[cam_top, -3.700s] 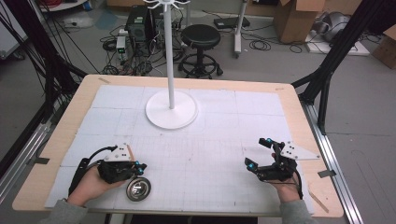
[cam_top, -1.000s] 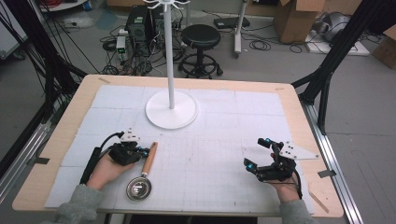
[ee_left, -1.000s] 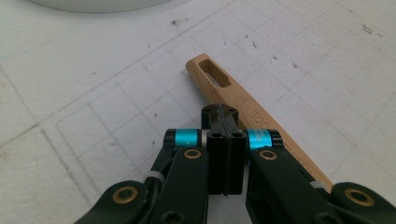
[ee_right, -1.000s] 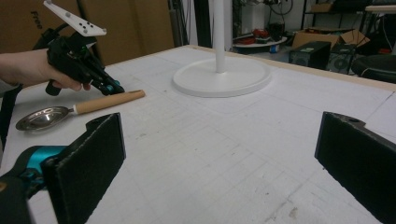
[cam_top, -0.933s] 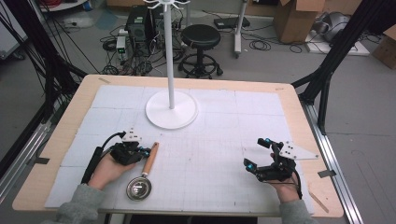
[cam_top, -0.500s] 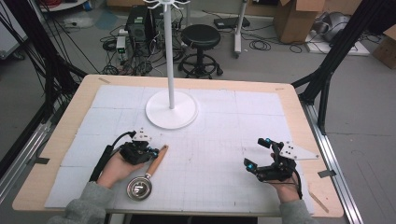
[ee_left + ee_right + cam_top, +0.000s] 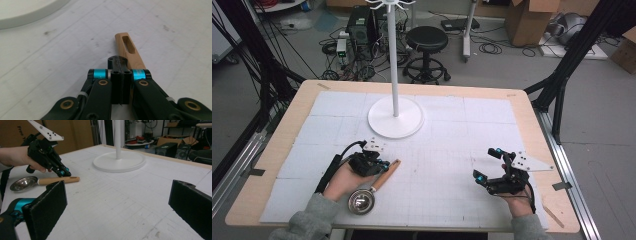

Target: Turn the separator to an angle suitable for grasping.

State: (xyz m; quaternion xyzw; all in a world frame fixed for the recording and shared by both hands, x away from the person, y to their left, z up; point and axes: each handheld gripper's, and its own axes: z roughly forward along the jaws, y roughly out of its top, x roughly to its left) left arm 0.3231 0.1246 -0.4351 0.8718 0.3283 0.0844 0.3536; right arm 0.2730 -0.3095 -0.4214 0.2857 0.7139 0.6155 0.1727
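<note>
One strainer [image 7: 362, 201], two grippers, perhaps touching.

handle [image 7: 385, 173]: tan wood | bowl [image 7: 361, 202]: silver | stand [image 7: 395, 117]: white

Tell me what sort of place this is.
Probably a lab or workshop used for recording handling tasks: a wooden table under a white gridded mat, black frame struts, cardboard boxes, and electronics with loose cables on the floor.

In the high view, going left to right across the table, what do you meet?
Round metal strainer bowl with a wooden handle → tall white stand with a round base → right gripper, jaws apart, held low near the table's right edge.
</note>
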